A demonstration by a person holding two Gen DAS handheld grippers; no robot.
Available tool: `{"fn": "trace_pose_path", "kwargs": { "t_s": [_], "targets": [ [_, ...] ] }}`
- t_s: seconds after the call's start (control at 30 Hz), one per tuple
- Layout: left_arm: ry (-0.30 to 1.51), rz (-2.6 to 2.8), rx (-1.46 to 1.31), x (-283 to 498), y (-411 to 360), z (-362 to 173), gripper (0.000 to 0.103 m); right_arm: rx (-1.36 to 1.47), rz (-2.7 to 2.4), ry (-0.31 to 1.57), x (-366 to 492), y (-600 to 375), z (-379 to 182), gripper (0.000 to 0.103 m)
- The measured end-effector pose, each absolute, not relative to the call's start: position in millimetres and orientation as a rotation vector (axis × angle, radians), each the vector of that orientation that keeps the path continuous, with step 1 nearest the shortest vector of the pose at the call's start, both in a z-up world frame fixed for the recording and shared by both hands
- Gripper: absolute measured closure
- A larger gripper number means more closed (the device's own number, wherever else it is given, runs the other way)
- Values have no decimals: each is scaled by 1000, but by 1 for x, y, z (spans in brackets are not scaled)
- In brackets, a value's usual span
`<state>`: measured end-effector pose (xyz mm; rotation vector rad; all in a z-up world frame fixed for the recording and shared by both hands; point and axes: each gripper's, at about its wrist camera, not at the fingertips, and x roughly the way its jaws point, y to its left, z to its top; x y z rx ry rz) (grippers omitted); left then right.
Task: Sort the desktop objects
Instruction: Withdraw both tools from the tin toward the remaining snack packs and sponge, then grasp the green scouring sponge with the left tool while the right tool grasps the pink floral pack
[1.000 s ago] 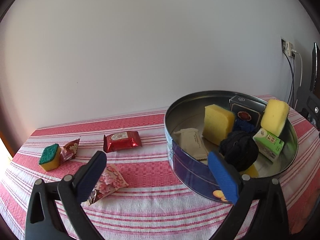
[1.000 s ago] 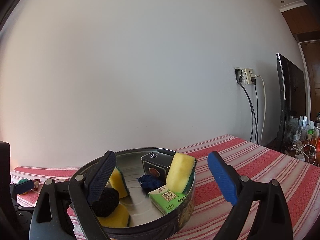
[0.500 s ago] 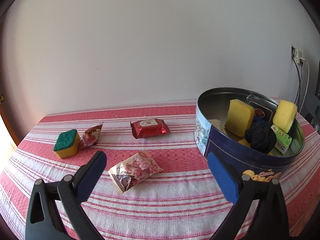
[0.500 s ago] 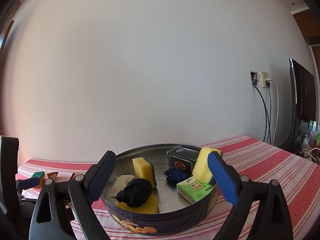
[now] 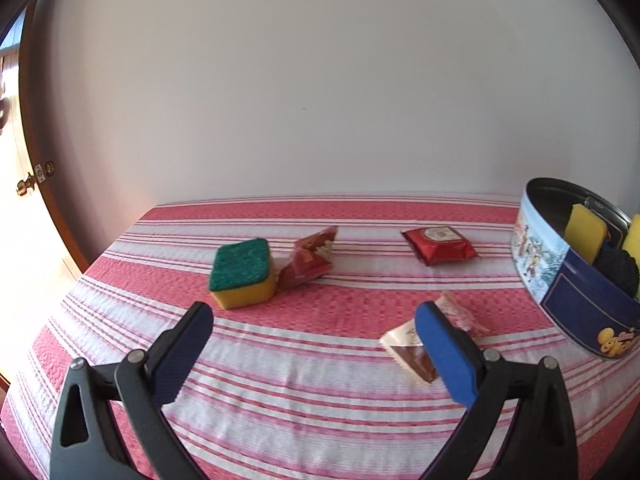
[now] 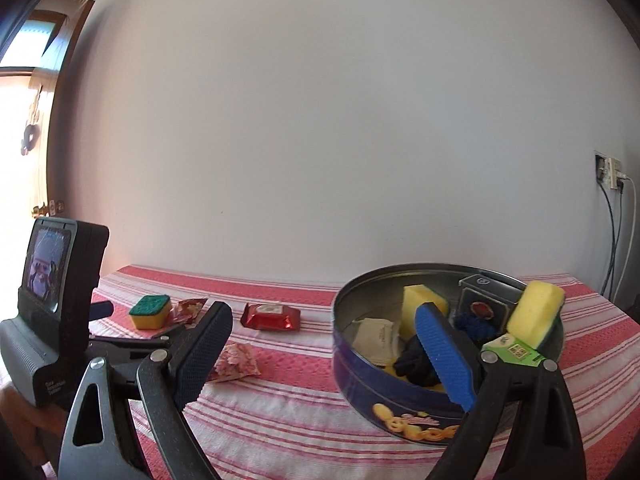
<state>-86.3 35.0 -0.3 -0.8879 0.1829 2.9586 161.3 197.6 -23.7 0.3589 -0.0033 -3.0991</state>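
Note:
A round blue tin (image 6: 408,396) holds yellow sponges, a black cloth ball, a dark box and a green carton; it also shows in the left wrist view (image 5: 580,304). On the striped cloth lie a green-topped yellow sponge (image 5: 242,272), a red snack packet (image 5: 308,264), a red wipes pack (image 5: 440,245) and a pink floral packet (image 5: 424,344). My left gripper (image 5: 312,354) is open and empty, above the cloth near the floral packet. My right gripper (image 6: 324,354) is open and empty, in front of the tin.
The table (image 5: 320,392) has a red and white striped cloth and stands against a white wall. The left gripper's body with its screen (image 6: 56,300) is at the left of the right wrist view. A wall socket with cables (image 6: 612,172) is at the right.
Both grippers have swung left. The tin has slid to the right edge of the left wrist view, and the sponge and packets have come to its middle. Both grippers stay open.

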Motion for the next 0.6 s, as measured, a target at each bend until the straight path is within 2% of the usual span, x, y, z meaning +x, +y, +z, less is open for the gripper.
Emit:
{"fn": "trace_pose_path", "kwargs": {
  "t_s": [0.33,0.6],
  "targets": [
    [70,3061,-1079,-138,-36,-7,1,646,-2910,116,115,141,-40,9],
    [1,2987,-1168,-185,-35,-12,1,910,-2807,152,62,108,-58,9]
  ]
}}
